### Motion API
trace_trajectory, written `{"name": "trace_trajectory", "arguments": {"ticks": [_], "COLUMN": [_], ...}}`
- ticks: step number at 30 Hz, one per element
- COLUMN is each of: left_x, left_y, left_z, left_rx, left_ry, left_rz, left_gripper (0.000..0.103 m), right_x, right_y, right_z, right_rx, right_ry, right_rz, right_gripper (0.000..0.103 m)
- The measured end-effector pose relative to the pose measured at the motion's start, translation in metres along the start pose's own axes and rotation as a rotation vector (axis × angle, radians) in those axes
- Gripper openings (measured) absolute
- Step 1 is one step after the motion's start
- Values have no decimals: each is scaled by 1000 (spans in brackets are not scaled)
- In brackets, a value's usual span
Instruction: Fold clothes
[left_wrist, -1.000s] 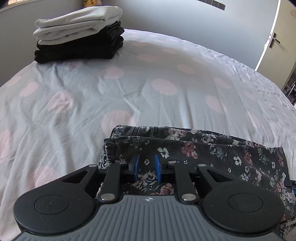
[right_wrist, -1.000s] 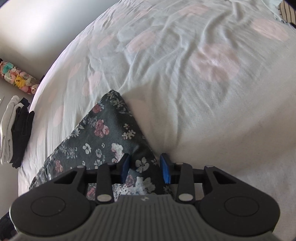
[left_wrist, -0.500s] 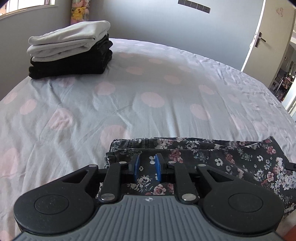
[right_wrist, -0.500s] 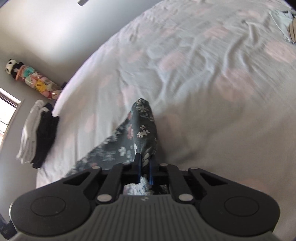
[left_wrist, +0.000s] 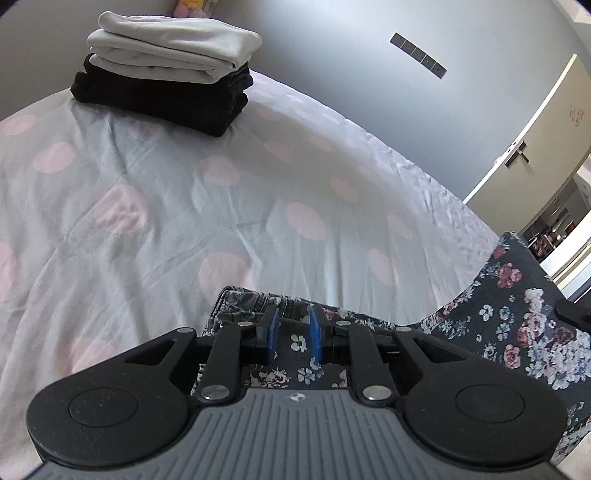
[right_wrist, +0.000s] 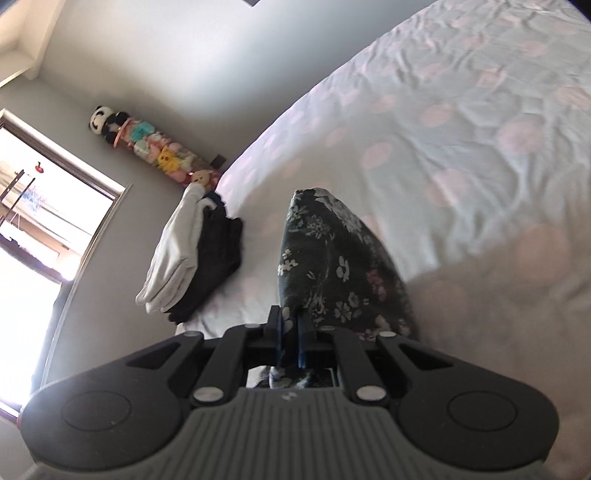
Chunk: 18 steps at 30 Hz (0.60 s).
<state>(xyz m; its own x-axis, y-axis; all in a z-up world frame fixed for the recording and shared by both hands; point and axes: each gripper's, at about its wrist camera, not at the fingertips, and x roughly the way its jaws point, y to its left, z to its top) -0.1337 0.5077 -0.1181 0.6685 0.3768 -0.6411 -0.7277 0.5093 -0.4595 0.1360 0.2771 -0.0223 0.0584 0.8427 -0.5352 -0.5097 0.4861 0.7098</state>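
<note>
The dark floral garment (left_wrist: 509, 332) lies partly folded on the bed, and both grippers hold it. In the left wrist view my left gripper (left_wrist: 294, 332) is shut on its gathered waistband end, just above the sheet. The far end of the cloth rises steeply at the right. In the right wrist view my right gripper (right_wrist: 291, 332) is shut on that end of the floral garment (right_wrist: 332, 258), lifted well off the bed. The cloth hangs forward in a peak, and a bunched bit shows behind the pads.
A stack of folded clothes (left_wrist: 166, 74), white on black, sits at the bed's far corner and also shows as a folded stack (right_wrist: 192, 266) in the right wrist view. The spotted bedsheet (left_wrist: 184, 221) spreads between them. A door (left_wrist: 535, 129), a window (right_wrist: 37, 240) and a tube of plush toys (right_wrist: 147, 147) line the walls.
My right gripper closed on the garment's end and carried it up off the bed. The left gripper rose a little with the waistband and rolled, keeping its grip.
</note>
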Motion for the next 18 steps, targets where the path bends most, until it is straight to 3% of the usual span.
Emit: {"name": "trace_trajectory", "arguments": {"ticks": [10, 18], "left_x": [0, 13], "left_y": [32, 54], "left_z": [16, 24], "left_rx": [-56, -48], "left_ry": [21, 69], "left_rz": [55, 131], "left_gripper": [20, 20], "right_x": [120, 197], "right_y": [63, 52], "right_z": [-64, -110], "right_rx": [-38, -32], "right_ry": [176, 311], "right_rz": [43, -33], "right_gripper": [9, 9]}}
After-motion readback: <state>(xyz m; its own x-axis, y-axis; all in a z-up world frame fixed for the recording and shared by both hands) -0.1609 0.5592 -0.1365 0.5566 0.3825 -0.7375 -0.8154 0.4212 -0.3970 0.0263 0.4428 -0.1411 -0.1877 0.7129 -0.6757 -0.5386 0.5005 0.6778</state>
